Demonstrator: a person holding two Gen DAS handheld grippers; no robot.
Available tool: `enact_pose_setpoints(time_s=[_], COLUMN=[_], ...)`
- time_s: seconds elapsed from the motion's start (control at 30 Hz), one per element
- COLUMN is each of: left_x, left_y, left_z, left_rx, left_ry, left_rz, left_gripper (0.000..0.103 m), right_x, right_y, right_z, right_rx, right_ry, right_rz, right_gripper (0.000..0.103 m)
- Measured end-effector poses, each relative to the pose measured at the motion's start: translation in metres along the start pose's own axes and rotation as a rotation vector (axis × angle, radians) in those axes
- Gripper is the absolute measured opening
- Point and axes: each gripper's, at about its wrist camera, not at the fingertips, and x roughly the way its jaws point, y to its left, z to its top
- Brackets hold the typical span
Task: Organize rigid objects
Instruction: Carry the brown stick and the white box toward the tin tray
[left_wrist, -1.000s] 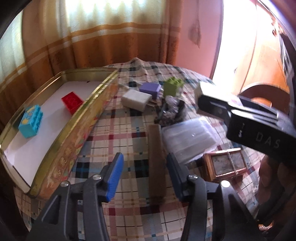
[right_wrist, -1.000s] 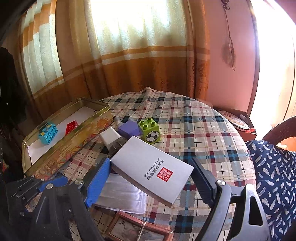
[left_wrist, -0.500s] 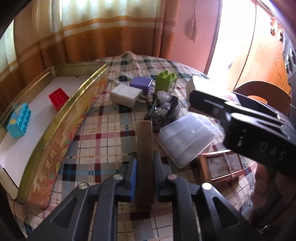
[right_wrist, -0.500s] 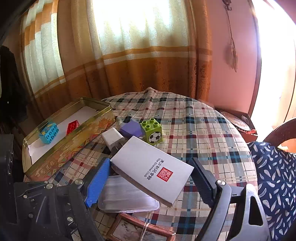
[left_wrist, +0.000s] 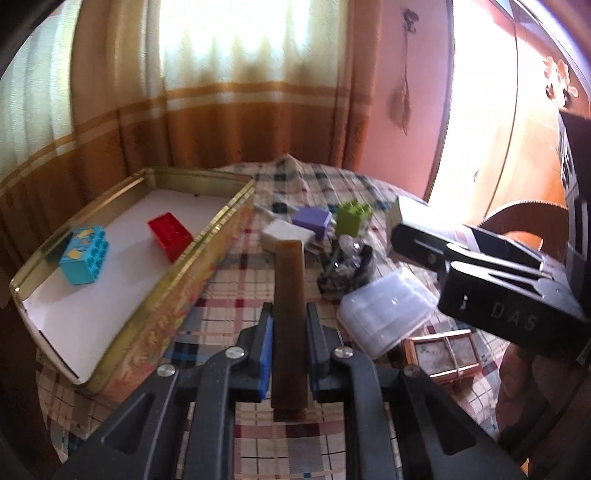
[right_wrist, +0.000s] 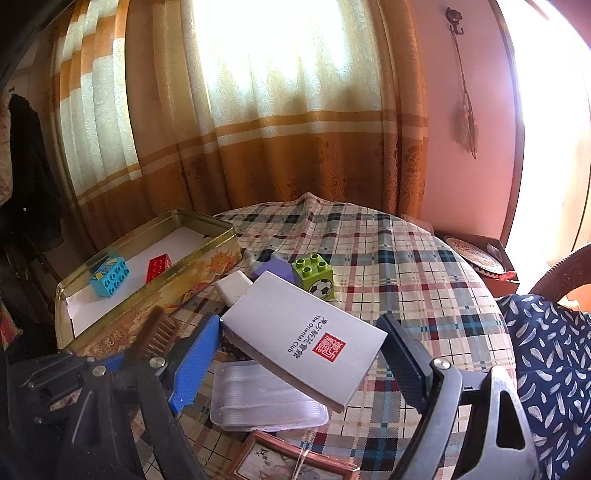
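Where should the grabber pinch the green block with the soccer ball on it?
Probably by the two flat side walls of the green block, coming down from above with one finger on each side. The top has round studs, which give no flat surface to press on. A purple block sits close on its left and the grey box hangs in front, so the clearest way in is from above.

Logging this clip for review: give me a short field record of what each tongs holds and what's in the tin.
left tongs: shut on brown comb, lifted off the cloth
right tongs: clamped across grey box, held above the table
tin: open, holds blue brick and red brick
loose on table: green brick, purple block, white charger, clear case, framed picture
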Motion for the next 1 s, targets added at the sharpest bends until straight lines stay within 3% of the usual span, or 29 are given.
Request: enact_pose_setpoints(time_s=[0.23, 0.73, 1.0], left_x=[-0.012, -0.016, -0.022], left_y=[0.007, 0.022, 0.029], left_z=[0.003, 0.004, 0.003], left_rx=[-0.009, -0.044, -0.051], left_ry=[-0.090, -0.154, -0.201], left_rz=[0.071, 0.116, 0.137], left_gripper=[0.014, 0.014, 0.014], right_x=[-0.002, -0.017, -0.010], right_y=[-0.002, 0.015, 0.015], right_z=[0.000, 0.000, 0.002], right_rx=[0.017, -0.058, -0.040], right_ry=[-0.023, -0.110, -0.112], right_rz=[0.009, 0.000, 0.001], right_gripper=[0.087, 0.087, 0.087])
